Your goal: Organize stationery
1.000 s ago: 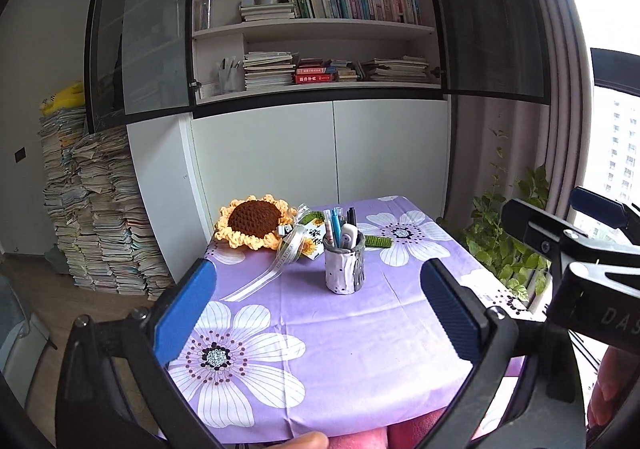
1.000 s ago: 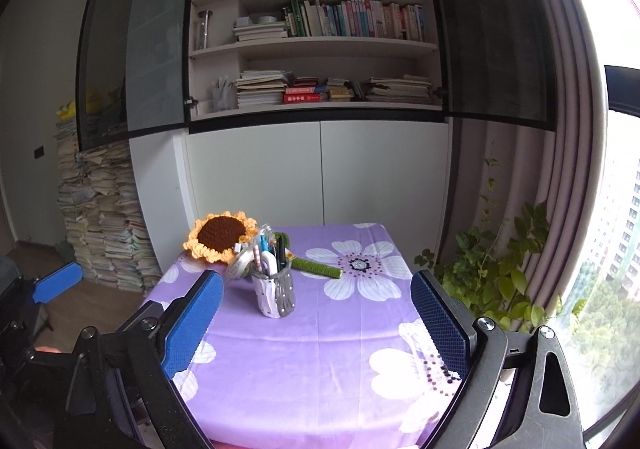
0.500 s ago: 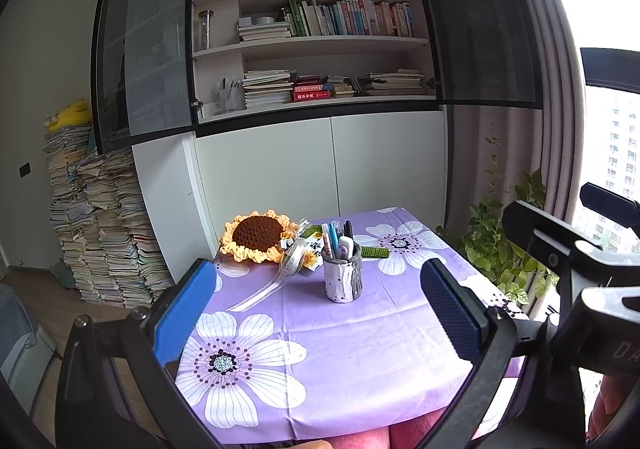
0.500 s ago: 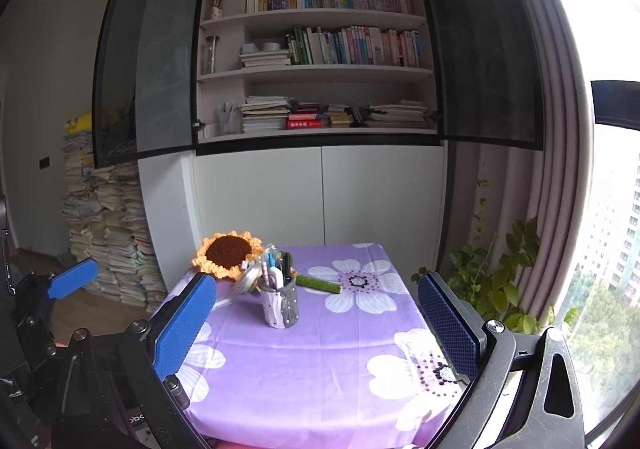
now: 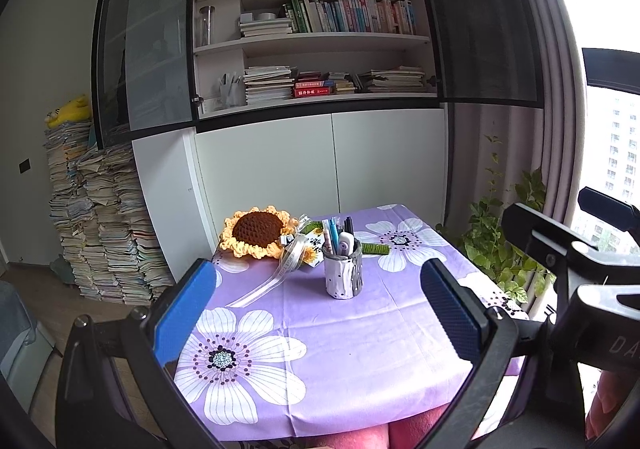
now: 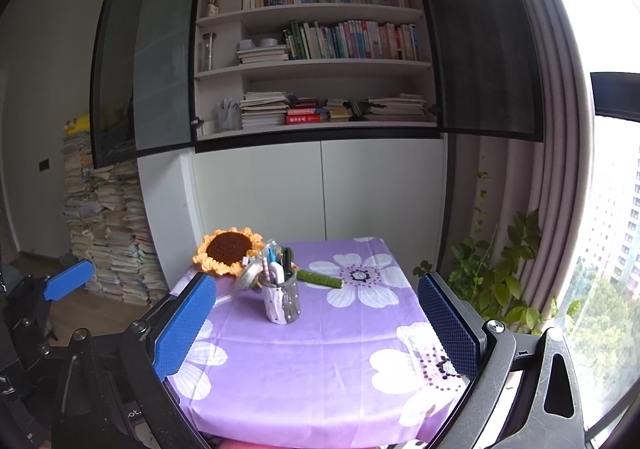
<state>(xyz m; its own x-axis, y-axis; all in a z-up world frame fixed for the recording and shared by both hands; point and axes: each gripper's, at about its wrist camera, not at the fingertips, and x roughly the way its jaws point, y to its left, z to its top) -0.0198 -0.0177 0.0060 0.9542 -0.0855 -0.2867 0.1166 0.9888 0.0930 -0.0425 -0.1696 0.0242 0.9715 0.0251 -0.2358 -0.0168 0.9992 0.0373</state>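
A white and grey pen holder (image 5: pixel 343 275) (image 6: pixel 282 299) stands upright on the purple flowered tablecloth (image 5: pixel 360 333) (image 6: pixel 320 361), with several pens and a white correction tape sticking out of it. My left gripper (image 5: pixel 316 309) is open over the table's near edge, well short of the holder, nothing between its blue pads (image 5: pixel 184 305). My right gripper (image 6: pixel 316 325) is also wide open and empty, on the near side of the table. Each gripper shows at the edge of the other's view.
A crocheted sunflower (image 5: pixel 258 231) (image 6: pixel 228 249) with a ribbon (image 5: pixel 276 277) lies behind the holder, its green stem (image 6: pixel 320 279) pointing right. Behind the table stands a white cabinet with bookshelves (image 5: pixel 320 49). Paper stacks (image 5: pixel 100 229) rise at left, a plant (image 6: pixel 500 269) at right.
My right gripper's fingers have spread a little wider and it has drawn back, so the holder looks smaller in its view. The left gripper has hardly moved.
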